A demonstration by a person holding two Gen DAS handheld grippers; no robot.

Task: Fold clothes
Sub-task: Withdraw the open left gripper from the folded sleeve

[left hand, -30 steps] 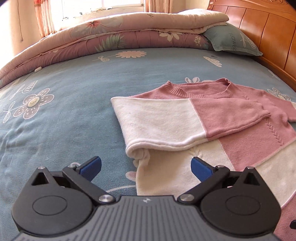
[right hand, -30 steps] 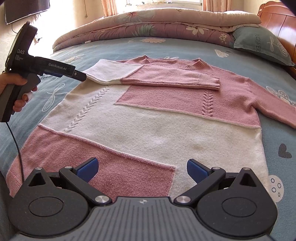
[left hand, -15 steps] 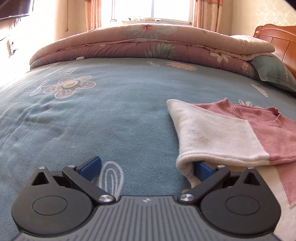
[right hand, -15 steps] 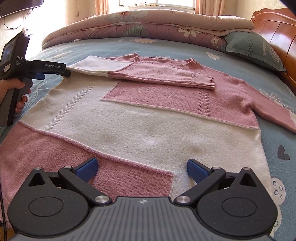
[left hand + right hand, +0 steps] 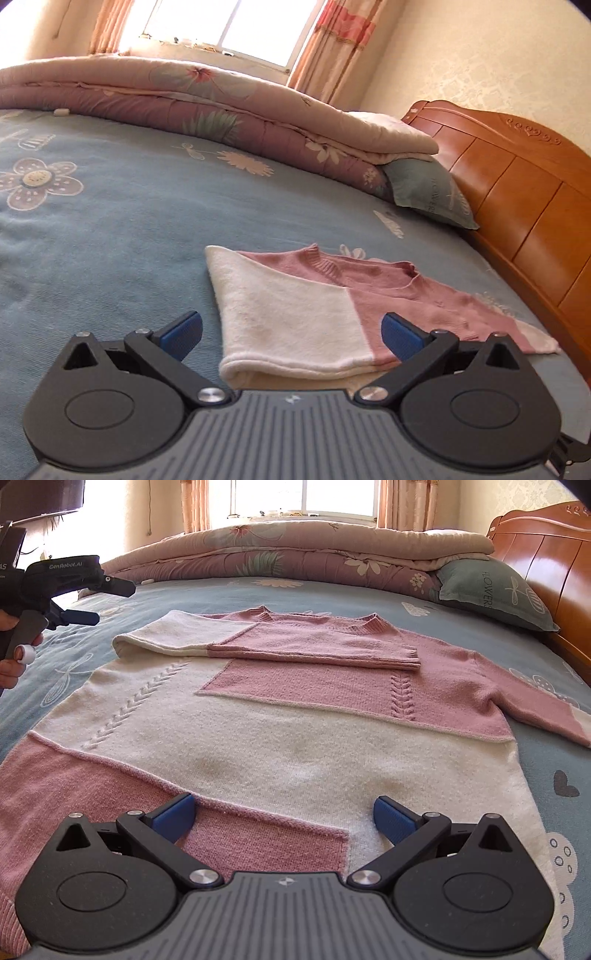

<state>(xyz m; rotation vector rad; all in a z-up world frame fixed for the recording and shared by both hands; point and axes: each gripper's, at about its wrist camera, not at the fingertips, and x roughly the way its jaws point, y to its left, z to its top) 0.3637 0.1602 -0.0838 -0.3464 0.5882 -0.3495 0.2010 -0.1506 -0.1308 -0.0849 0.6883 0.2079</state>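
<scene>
Sweater (image 5: pixel 295 716) flat on bed (image 5: pixel 424 598), neck at 12 o'clock, hem nearest; one sleeve (image 5: pixel 266 642) folded across the chest, the other sleeve (image 5: pixel 532 705) still out toward 3 o'clock. Right gripper (image 5: pixel 283 814) over the hem, open, empty, nearer that sleeve. Left gripper (image 5: pixel 291 332) open, empty, beside the folded sleeve.

The pink-and-white knitted sweater (image 5: pixel 280 716) lies flat on the blue flowered bedsheet (image 5: pixel 332 590) — one sleeve folded across its chest. Behind it sits the rolled floral quilt (image 5: pixel 295 550).
</scene>
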